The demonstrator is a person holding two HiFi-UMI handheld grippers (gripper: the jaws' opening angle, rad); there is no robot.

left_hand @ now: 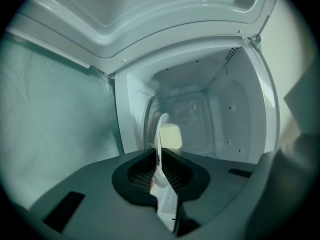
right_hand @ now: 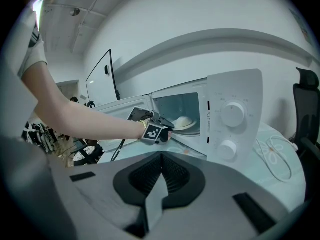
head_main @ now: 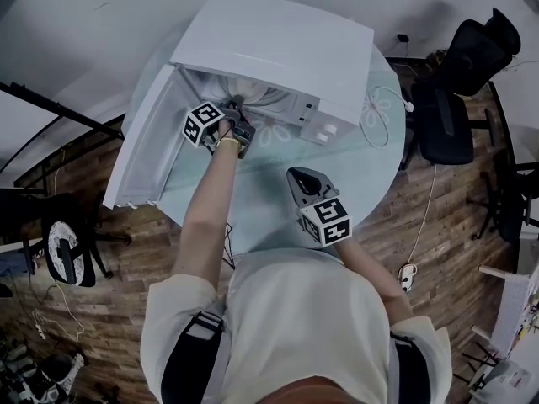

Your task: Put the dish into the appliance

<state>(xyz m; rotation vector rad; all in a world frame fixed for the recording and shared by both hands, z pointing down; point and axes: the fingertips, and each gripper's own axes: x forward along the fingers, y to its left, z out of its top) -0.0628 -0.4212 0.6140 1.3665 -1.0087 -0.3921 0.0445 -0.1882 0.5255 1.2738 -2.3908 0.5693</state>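
Observation:
A white microwave (head_main: 278,49) stands on the round glass table (head_main: 370,175), its door (head_main: 143,154) swung open to the left. My left gripper (head_main: 238,118) reaches into the opening, shut on the rim of a white dish (left_hand: 161,134) that carries a pale rounded lump (left_hand: 171,136). In the left gripper view the dish stands edge-on between the pads (left_hand: 172,171), with the white cavity (left_hand: 205,114) beyond. The right gripper view shows the dish (right_hand: 184,122) just inside the opening, held by the left gripper (right_hand: 167,127). My right gripper (head_main: 296,178) (right_hand: 161,170) hangs back over the table, shut and empty.
A white cable (head_main: 381,114) (right_hand: 272,151) loops on the table to the right of the microwave's control panel (right_hand: 232,115). Black office chairs (head_main: 467,82) stand past the table at the right. Wooden floor surrounds the table, with another chair (head_main: 67,251) at the left.

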